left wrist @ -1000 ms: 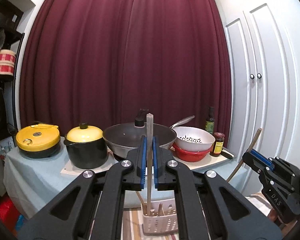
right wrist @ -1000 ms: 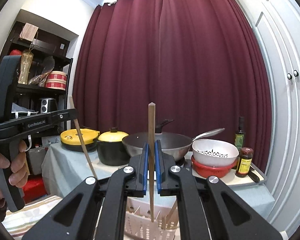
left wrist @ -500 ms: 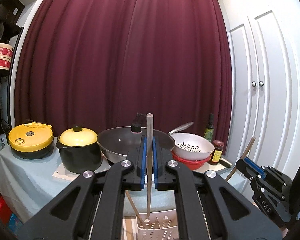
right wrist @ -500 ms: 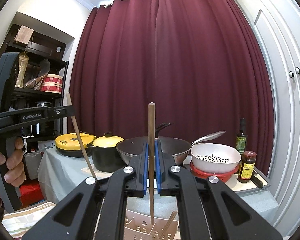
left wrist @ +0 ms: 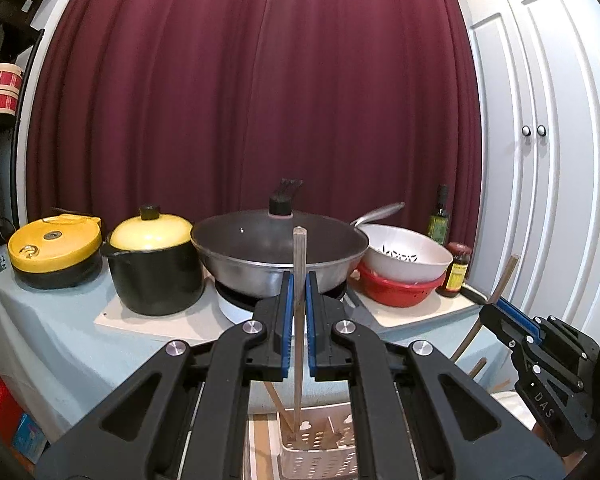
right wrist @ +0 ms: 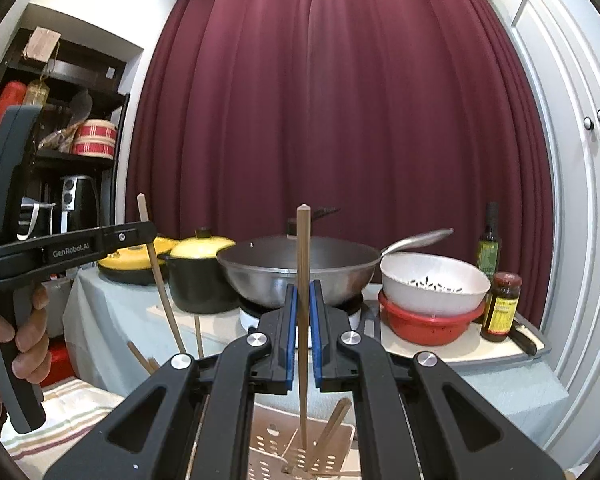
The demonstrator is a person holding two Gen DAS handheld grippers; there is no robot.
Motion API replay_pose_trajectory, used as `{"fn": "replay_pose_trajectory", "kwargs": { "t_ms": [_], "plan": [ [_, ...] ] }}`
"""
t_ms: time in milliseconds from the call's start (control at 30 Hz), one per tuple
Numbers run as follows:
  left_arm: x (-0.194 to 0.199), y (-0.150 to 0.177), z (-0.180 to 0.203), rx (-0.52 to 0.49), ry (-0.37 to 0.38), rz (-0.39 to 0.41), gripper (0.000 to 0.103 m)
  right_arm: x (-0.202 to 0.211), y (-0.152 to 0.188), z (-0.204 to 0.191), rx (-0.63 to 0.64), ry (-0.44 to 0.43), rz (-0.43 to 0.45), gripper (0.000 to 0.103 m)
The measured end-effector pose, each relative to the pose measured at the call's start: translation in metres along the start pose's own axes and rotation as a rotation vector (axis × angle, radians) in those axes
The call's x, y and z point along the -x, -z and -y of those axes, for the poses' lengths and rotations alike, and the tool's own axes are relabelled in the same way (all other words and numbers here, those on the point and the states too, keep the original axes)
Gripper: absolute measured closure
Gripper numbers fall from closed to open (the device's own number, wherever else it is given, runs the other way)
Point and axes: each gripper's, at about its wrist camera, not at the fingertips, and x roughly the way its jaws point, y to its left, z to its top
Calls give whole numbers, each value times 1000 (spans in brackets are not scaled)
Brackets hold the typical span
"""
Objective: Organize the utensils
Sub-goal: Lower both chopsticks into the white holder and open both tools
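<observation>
2 grippers each clamp 1 chopstick.

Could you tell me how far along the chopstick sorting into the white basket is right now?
Done: a few sticks already lean inside the white perforated basket. In hand: the left gripper and right gripper each have their jaws clamped on an upright chopstick, its lower end down at the basket. Left: releasing both.

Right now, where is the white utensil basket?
In both wrist views, the white utensil basket sits low at centre, below both tools and in front of the table.
</observation>
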Motion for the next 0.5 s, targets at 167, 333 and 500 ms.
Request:
{"fn": "replay_pose_trajectory", "kwargs": {
  "t_ms": [167, 333, 500],
  "plan": [
    [-13, 15, -1, 1, -1, -28, 97, -11, 13, 2, -5, -3, -34, 96],
    [-22, 28, -2, 0, 6, -59, 97, -17, 23, 0, 6, -3, -69, 96],
    [-30, 34, -3, 2, 20, -90, 97, -21, 29, -2, 16, 5, -88, 93]
  ]
}}
